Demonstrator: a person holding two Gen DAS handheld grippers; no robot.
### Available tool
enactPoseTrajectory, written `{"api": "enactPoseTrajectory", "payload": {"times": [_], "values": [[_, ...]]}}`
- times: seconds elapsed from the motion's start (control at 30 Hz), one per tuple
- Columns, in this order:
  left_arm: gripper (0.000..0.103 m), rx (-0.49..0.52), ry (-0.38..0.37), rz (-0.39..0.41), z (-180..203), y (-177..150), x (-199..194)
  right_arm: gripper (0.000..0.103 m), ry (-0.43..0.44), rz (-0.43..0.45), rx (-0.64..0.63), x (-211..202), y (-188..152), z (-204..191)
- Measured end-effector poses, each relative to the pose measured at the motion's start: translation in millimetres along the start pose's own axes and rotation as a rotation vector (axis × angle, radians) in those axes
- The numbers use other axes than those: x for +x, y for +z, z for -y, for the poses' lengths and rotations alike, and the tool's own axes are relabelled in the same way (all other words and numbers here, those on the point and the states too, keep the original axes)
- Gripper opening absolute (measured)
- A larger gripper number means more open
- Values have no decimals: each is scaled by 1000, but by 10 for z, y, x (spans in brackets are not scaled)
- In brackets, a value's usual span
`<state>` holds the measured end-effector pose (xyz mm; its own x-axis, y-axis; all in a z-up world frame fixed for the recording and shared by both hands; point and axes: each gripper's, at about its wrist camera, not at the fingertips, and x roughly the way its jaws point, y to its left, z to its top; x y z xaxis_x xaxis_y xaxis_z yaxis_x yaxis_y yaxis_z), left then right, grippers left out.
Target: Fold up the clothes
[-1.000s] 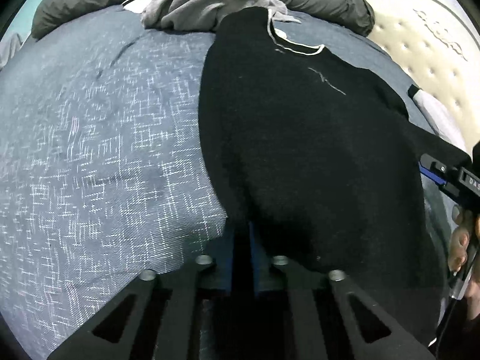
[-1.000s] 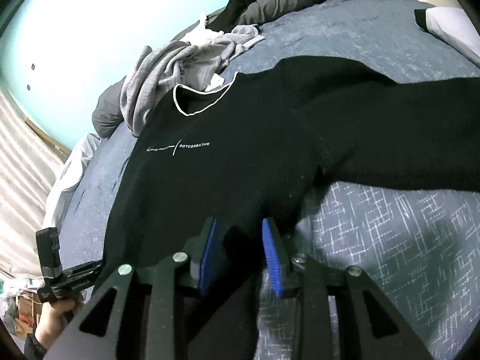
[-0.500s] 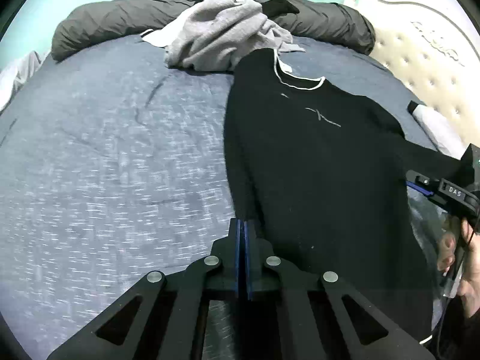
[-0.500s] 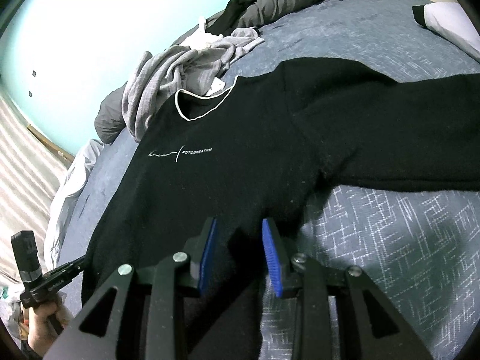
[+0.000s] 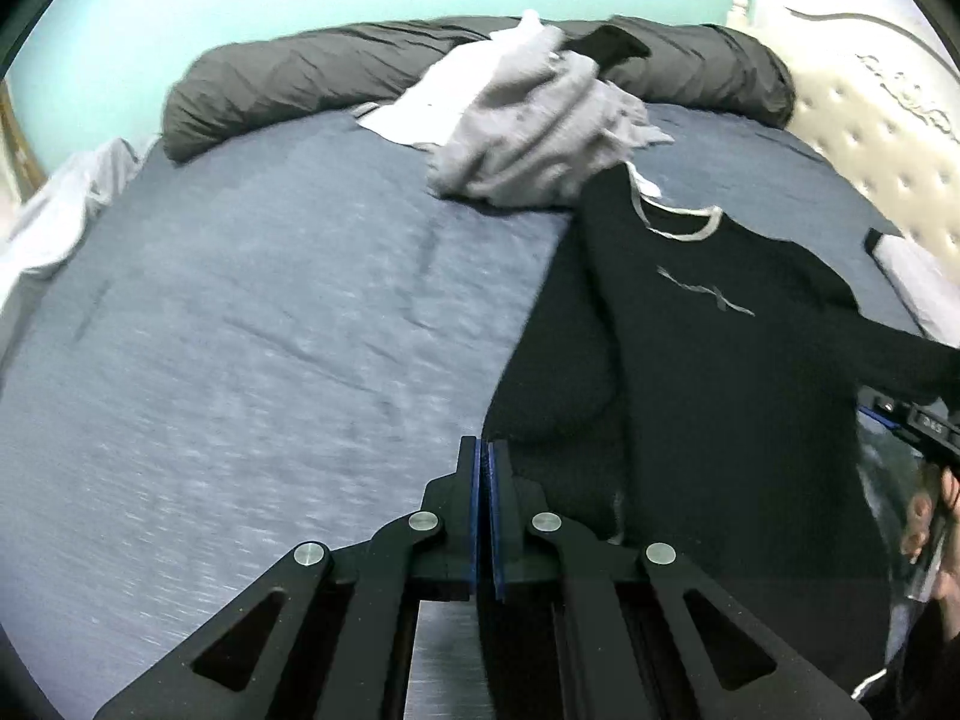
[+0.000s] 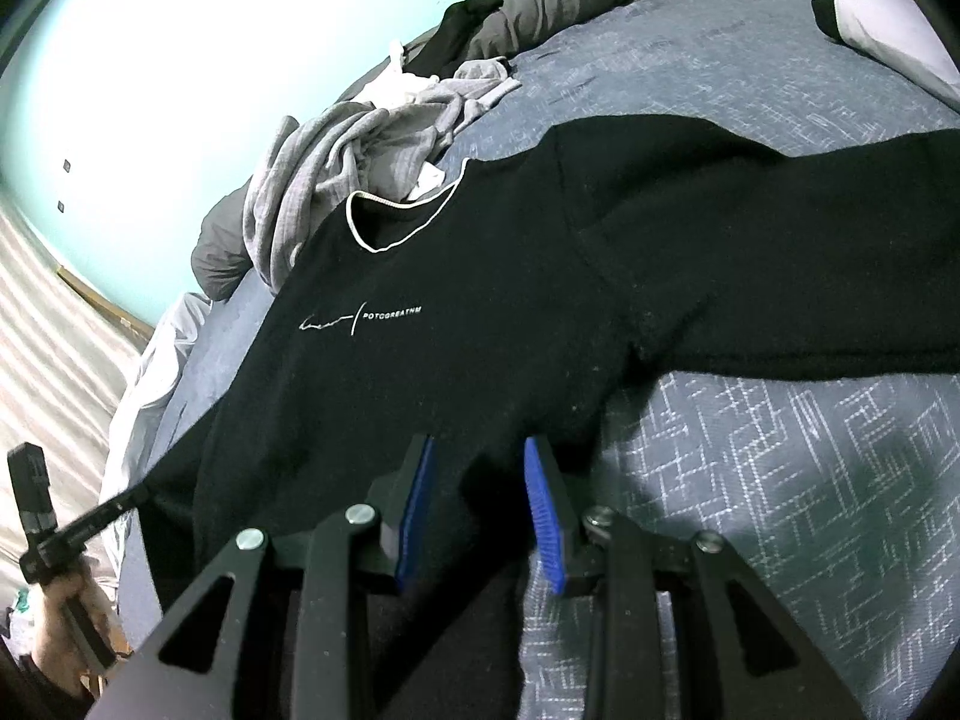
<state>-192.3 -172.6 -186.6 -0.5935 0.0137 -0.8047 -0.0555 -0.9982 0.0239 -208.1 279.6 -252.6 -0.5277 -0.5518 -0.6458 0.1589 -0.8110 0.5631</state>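
A black sweater point(image 5: 720, 390) with a white-trimmed neck and small white chest lettering lies spread on the bed, its right sleeve point(image 6: 780, 252) stretched out sideways. My left gripper point(image 5: 485, 462) is shut, blue pads together, pinching the sweater's left edge, which rises off the sheet in a loose fold. The right wrist view shows those same left fingertips point(image 6: 141, 492) pulling that corner out to the side. My right gripper point(image 6: 477, 474) sits at the sweater's lower hem, with black fabric bunched between its blue pads.
A pile of grey clothes point(image 5: 540, 132) lies just beyond the sweater's neck. A rolled dark grey duvet point(image 5: 300, 78) runs along the far edge of the blue patterned sheet point(image 5: 240, 330). A tufted headboard point(image 5: 888, 138) and a white pillow point(image 6: 888, 18) are on the right.
My left gripper has risen and pulled back with the sweater's edge, its pads closing fully, so more of the bed shows. The right gripper has stayed in place.
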Motion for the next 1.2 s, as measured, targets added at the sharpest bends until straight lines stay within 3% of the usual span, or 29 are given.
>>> {"api": "enactPoseTrajectory", "payload": {"times": [0.6, 0.73, 0.77, 0.83, 0.9, 1.0, 1.07, 1.2], "values": [[3, -130, 264, -16, -1468, 555, -43, 31, 12, -10, -15, 33, 11, -7], [7, -206, 329, -42, -1714, 523, 95, 31, 9, -13, -19, 52, 9, -10], [16, -239, 333, -33, -1782, 483, 84, 31, 9, -15, -20, 58, 5, -12], [29, -303, 302, -31, -1874, 372, 82, 31, 10, -18, -20, 61, -4, -11], [31, -339, 244, -53, -1878, 221, 135, 31, 10, -18, -22, 57, -3, -11], [36, -313, 201, -97, -1720, -21, 275, 31, 11, -18, -21, 59, -7, -17], [52, -300, 173, -123, -1620, -177, 367, 31, 11, -21, -22, 65, -19, -26], [54, -304, 133, -164, -1493, -425, 566, 31, 7, -24, -26, 74, -34, -47]]}}
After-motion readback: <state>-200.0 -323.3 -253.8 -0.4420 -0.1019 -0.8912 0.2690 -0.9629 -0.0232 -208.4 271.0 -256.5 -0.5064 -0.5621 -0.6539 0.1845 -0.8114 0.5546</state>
